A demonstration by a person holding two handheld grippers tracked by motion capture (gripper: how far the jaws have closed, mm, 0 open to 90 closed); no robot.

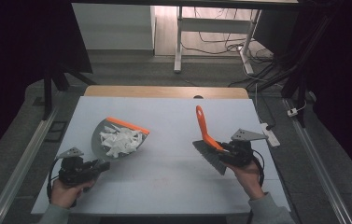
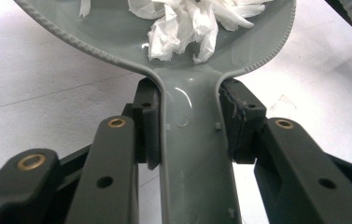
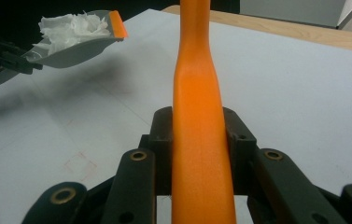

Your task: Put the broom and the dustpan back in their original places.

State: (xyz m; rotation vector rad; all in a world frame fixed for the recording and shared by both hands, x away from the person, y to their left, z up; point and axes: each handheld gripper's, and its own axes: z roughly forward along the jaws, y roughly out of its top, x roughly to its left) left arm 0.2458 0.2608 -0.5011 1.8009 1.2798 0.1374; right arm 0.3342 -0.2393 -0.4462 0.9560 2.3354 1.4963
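1. High view. The left gripper point(image 1: 100, 166) holds the dustpan point(image 1: 117, 138) by its handle, near the table's point(image 1: 173, 116) left front; the pan carries a heap of paper scraps point(image 1: 122, 140). The right gripper point(image 1: 225, 150) holds the brush point(image 1: 208, 140) at right, well apart from the pan. The step in hand appears to be carrying the loaded pan. To do it well, keep the pan level or tipped slightly back toward the handle, so the scraps stay behind the orange lip point(image 1: 127, 125), and move slowly, since light paper lifts easily.

2. Left gripper view. Both jaws are clamped on the grey handle point(image 2: 196, 154), one pad on each side, just below the point where it widens into the pan point(image 2: 117, 28). The plastic is smooth and glossy, with a ribbed rim; the handle could slip if the grip loosens. The scraps point(image 2: 183, 23) are white, crumpled and torn.

3. Right gripper view. The jaws are closed on the brush's orange handle point(image 3: 199, 140), which is matt, finely textured and narrows at a waist above the pads. The pan point(image 3: 71, 44) seems raised off the table, given the shadow below it, with the scraps point(image 3: 71, 25) piled behind the lip point(image 3: 117, 23). Keeping the brush away from the pan avoids knocking the load.
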